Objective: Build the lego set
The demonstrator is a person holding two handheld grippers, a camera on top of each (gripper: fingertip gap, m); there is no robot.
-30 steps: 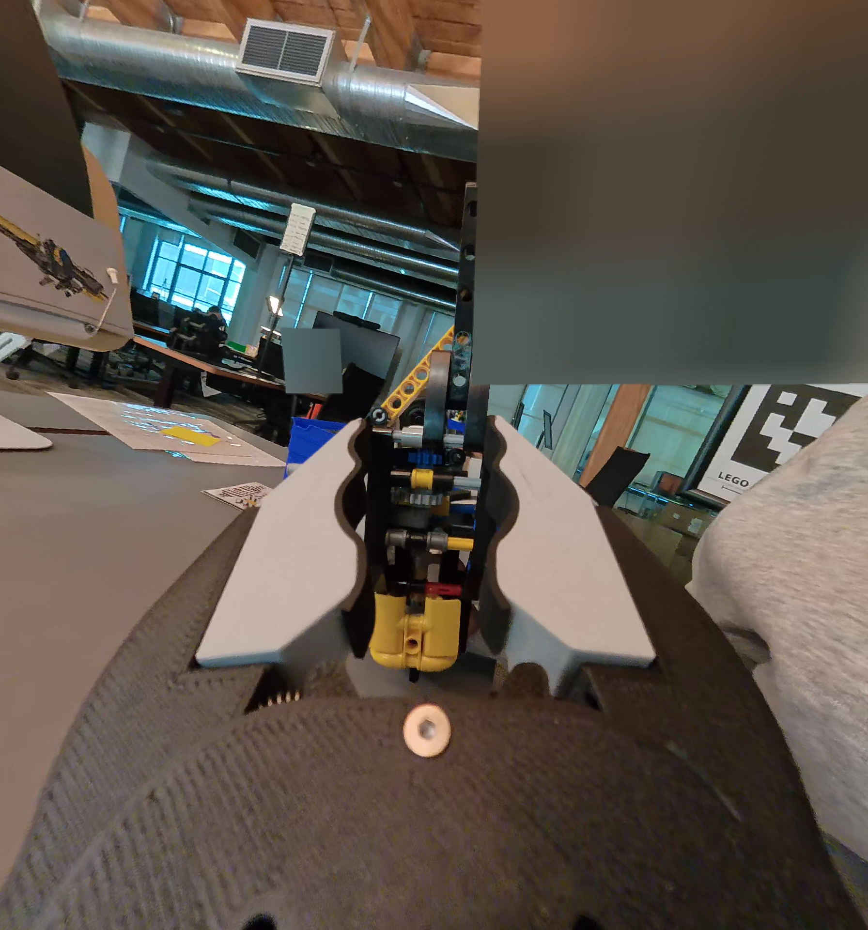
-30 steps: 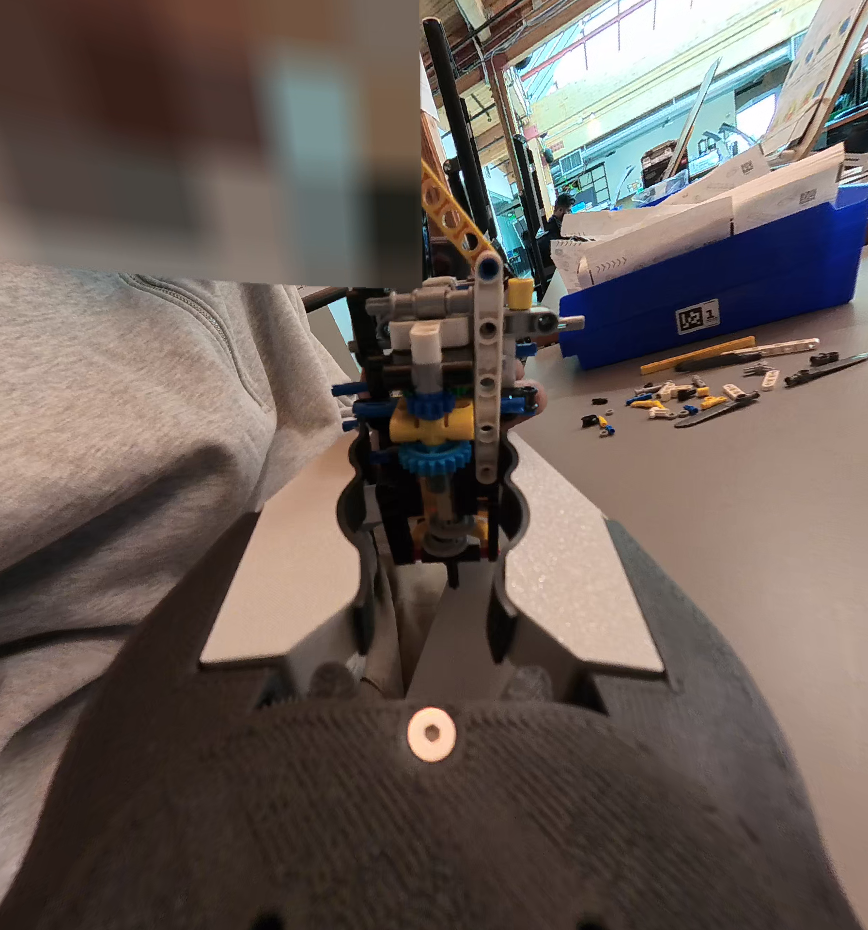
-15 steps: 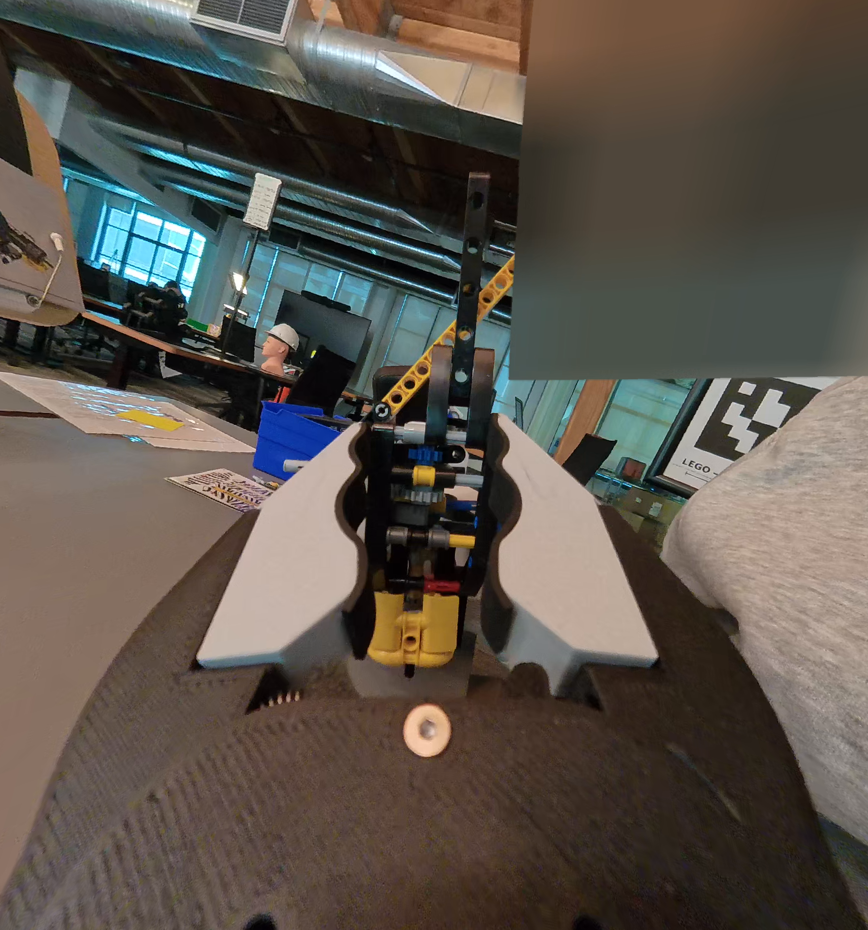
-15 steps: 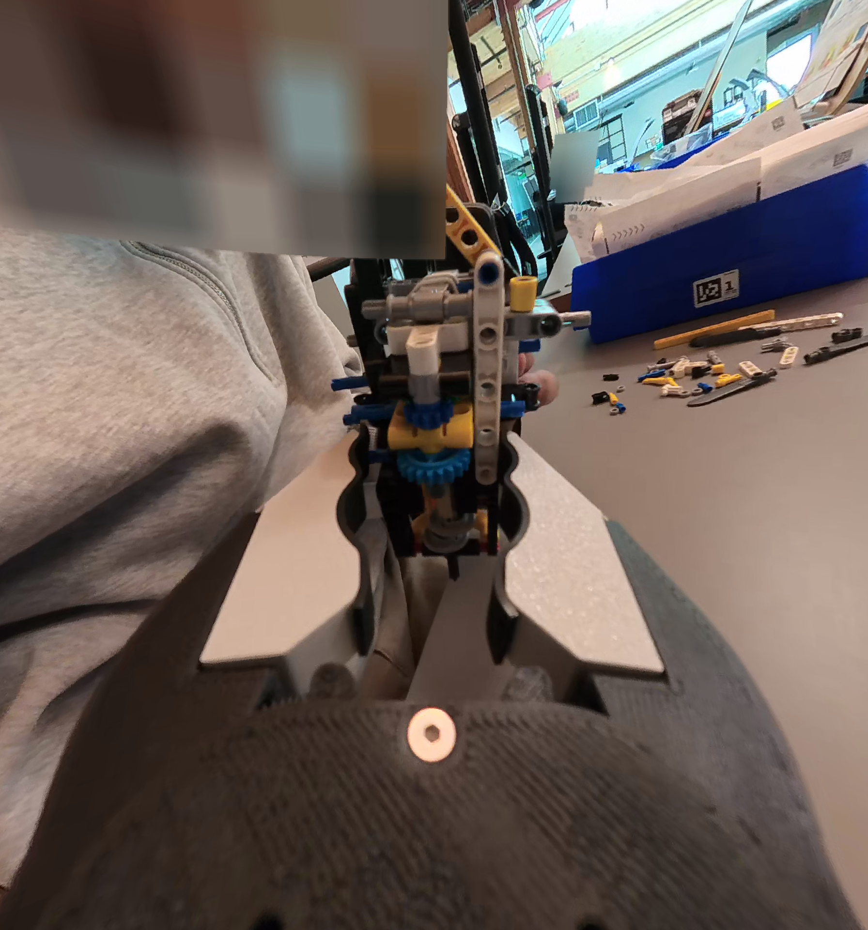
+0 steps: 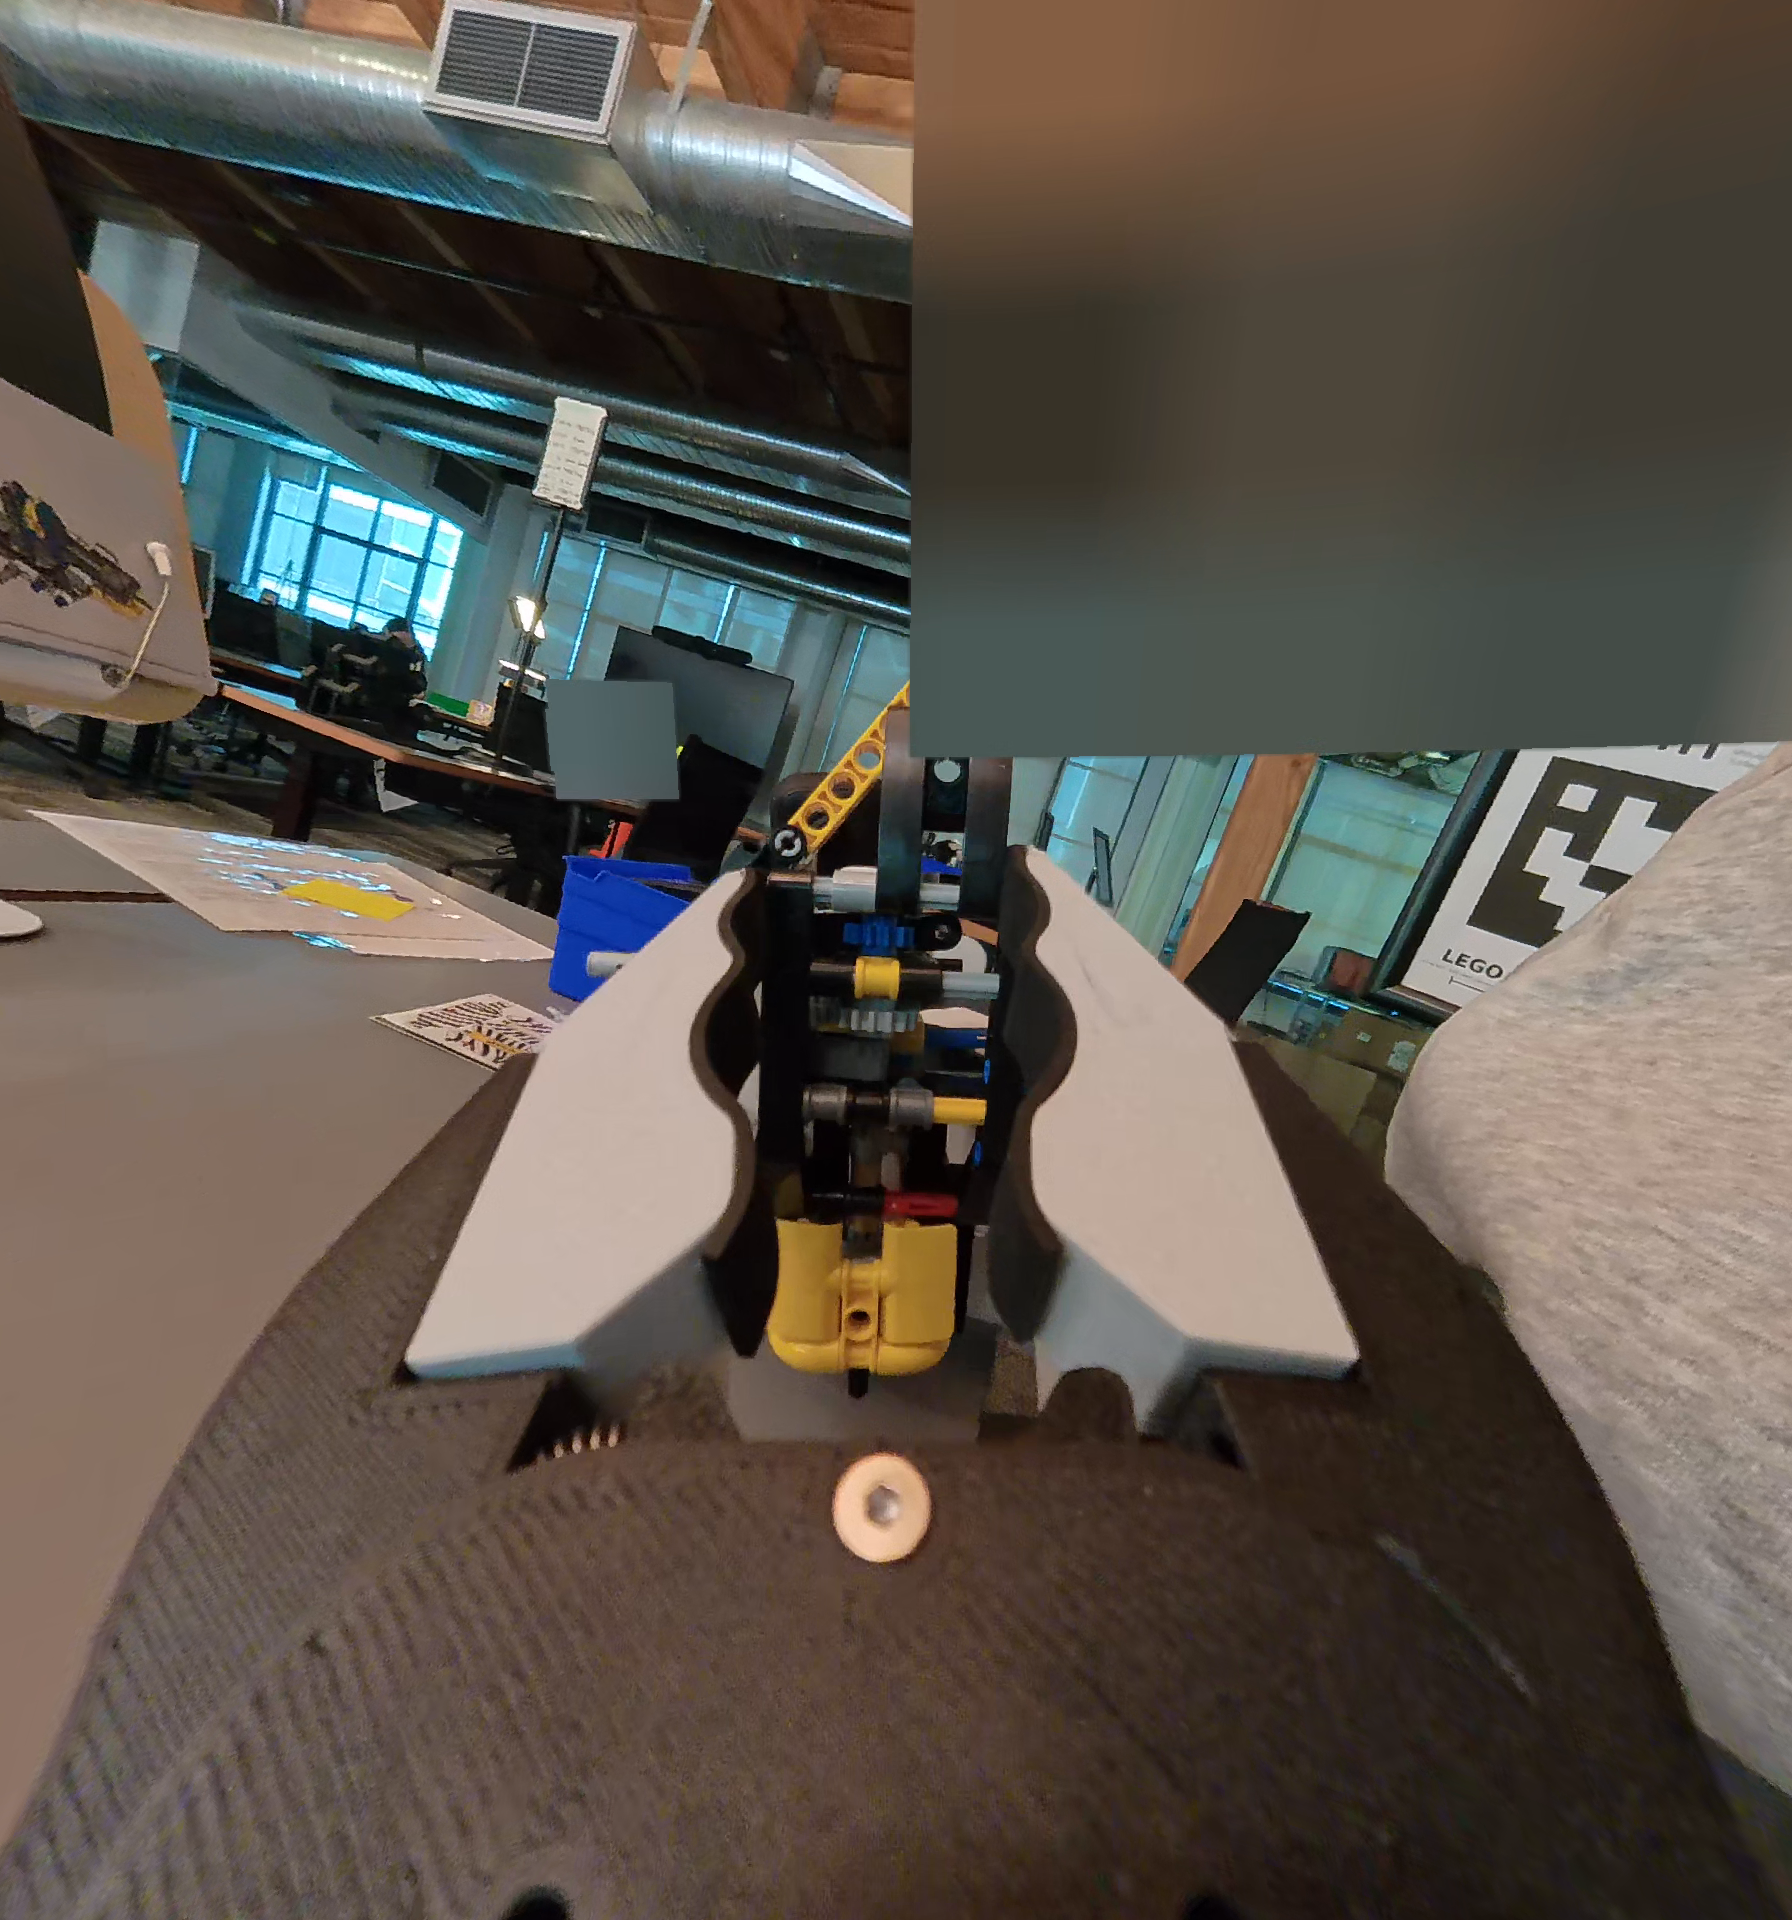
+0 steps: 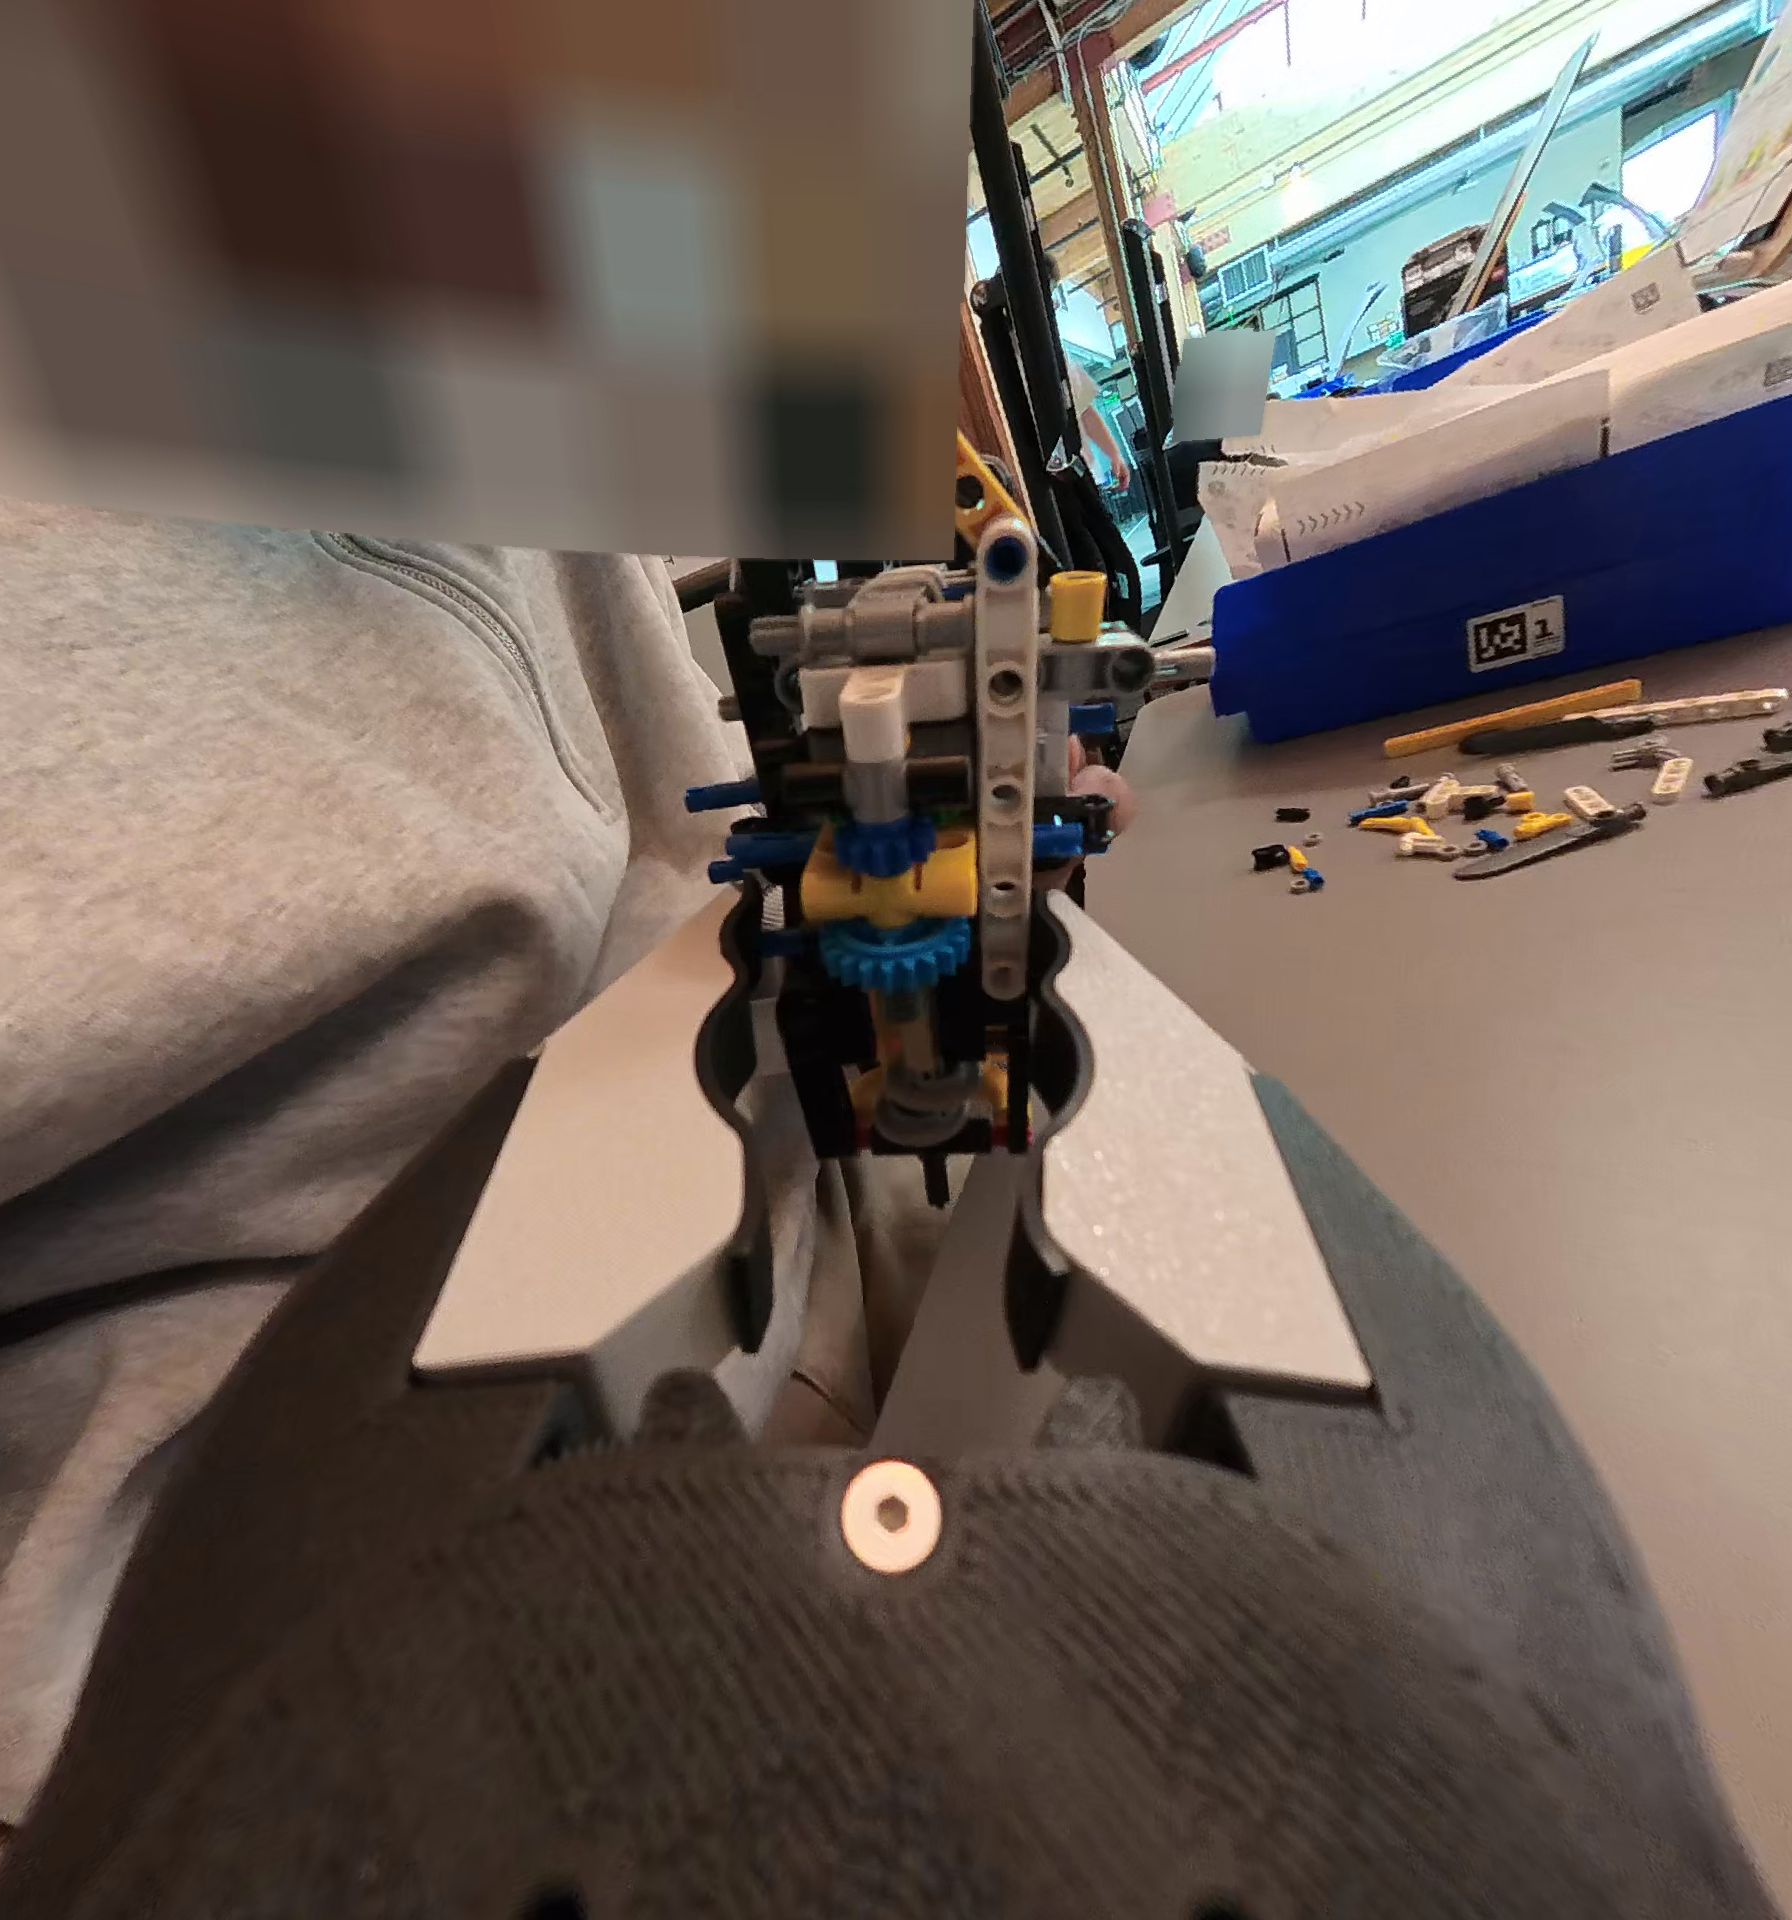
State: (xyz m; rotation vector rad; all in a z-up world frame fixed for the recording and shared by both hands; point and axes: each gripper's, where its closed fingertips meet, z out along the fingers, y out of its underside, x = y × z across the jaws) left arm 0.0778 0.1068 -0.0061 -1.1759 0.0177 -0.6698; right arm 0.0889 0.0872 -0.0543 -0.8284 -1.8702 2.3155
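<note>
Lego model (image 5: 876, 1091) top hidden behind mosaic patch in left wrist view, same in right wrist view (image 6: 913, 810). Its sides covered by gripper fingers (image 5: 601, 1122). Loose pieces (image 6: 1474, 821) too small to tell apart, possibly pins. Blue bin (image 6: 1536, 582) cut off by right edge.

Your left gripper (image 5: 876, 997) has two pale grey wedge-shaped fingers (image 5: 601, 1143) with dark, wavy inner pads, seated in a black, ridged printed body (image 5: 871, 1683) with one round silver screw (image 5: 879, 1507) at its centre and a small coil spring (image 5: 580, 1439) showing in the left slot. Your right gripper (image 6: 892, 977) is the same build: grey fingers (image 6: 1172, 1174), scalloped dark pads, black textured housing (image 6: 871, 1714), a silver washer-headed screw (image 6: 890, 1515). You wear a heather-grey sweatshirt (image 6: 248, 883) with a stitched seam.
</note>
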